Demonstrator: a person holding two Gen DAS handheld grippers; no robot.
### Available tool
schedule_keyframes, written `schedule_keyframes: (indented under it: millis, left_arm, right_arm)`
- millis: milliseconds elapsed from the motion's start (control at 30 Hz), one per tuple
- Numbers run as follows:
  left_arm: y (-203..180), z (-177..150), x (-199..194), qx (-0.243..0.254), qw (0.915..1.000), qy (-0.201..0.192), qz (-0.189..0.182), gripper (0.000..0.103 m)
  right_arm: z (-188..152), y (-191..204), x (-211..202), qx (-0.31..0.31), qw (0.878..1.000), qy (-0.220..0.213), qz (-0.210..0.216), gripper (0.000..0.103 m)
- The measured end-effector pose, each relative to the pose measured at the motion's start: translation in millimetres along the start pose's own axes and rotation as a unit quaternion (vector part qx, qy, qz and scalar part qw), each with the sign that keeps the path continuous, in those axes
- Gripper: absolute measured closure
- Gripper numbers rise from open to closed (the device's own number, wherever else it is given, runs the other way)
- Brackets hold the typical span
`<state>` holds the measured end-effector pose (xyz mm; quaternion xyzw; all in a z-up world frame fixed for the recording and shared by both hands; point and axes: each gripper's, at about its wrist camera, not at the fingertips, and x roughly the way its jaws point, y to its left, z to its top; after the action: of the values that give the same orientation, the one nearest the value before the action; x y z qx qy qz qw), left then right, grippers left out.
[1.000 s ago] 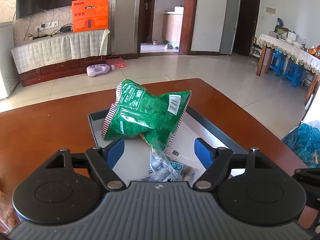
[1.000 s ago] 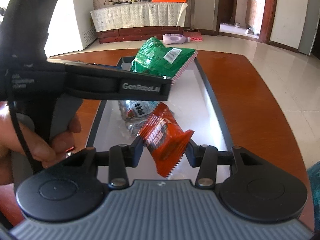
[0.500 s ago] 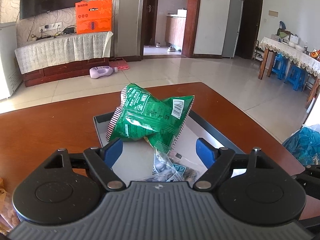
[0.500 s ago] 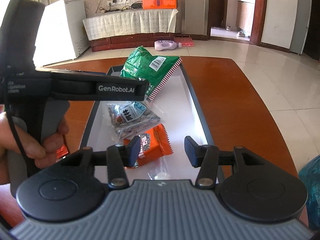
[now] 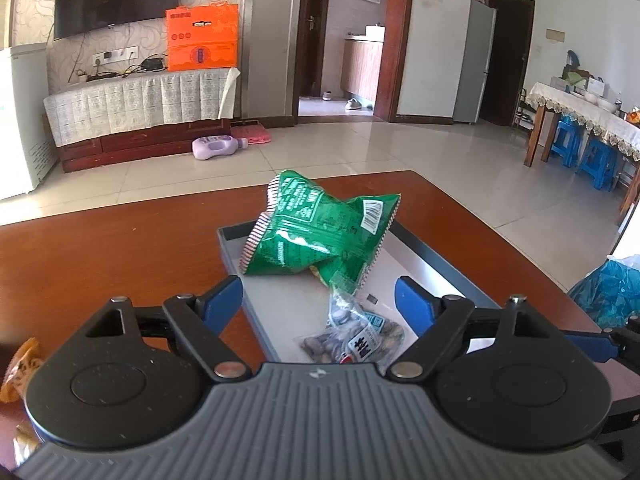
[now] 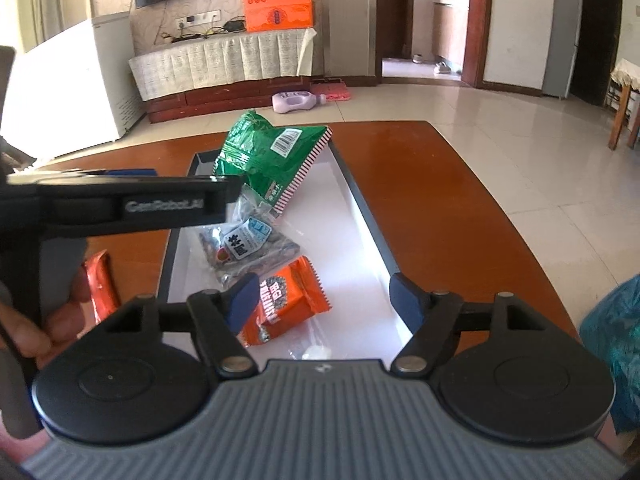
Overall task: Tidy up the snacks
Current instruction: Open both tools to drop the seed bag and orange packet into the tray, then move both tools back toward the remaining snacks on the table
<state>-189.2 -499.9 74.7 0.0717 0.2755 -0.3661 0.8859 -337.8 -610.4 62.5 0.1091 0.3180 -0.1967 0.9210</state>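
Note:
A long grey tray [image 6: 360,200] lies on the brown table [image 6: 432,200]. In it are a green chip bag [image 6: 272,160] at the far end, a clear packet of seeds [image 6: 248,248] in the middle, and an orange snack pack [image 6: 284,308] nearest. My right gripper [image 6: 324,300] is open and empty, just above the orange pack. My left gripper [image 5: 318,300] is open and empty above the tray [image 5: 432,256], with the seed packet [image 5: 356,336] and green bag [image 5: 320,232] ahead of it. The left gripper's body [image 6: 120,208] shows in the right wrist view.
Another orange packet [image 6: 100,284] lies on the table left of the tray, by the hand. A yellow-orange wrapper [image 5: 20,364] sits at the left edge of the table. A blue plastic bag [image 5: 612,292] is off the table's right side.
My right gripper has opened and let go of the orange snack pack, which now lies in the tray. Both grippers have drawn back and risen a little.

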Motion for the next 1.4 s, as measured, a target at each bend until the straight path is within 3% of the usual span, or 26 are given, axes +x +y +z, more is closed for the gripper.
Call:
schedule_keyframes:
  millis: [600,800,1133,1333,1400]
  left_arm:
    - [-0.3,-25.7,-52.8,-0.001,0.9998,-0.009,0.017,0.011]
    - [12.1,-39.4,-96.3,-0.008,0.9985,-0.025,0.047,0.011]
    - [71.3,-84.9,-180.9,-0.057,0.9908,-0.026,0.120,0.012]
    - [96.4,-124.7,-202.4,-0.057,0.9873,0.008,0.148,0.012]
    - [101.8,-139.4,-198.4,-0.055,0.9861,0.027,0.154,0.012]
  right_arm:
    - [-10.2,30.1,-20.5,-0.030,0.999,-0.006,-0.010,0.029]
    - [-11.3,34.9,-33.7,-0.038,0.998,-0.036,0.045,0.029]
    - [-17.9,90.4,-35.3,-0.155,0.979,-0.042,0.126,0.030]
    - [-22.6,106.7,-35.5,-0.176,0.968,-0.038,0.173,0.031]
    - [-25.7,115.3,-33.2,-0.187,0.964,-0.026,0.190,0.036]
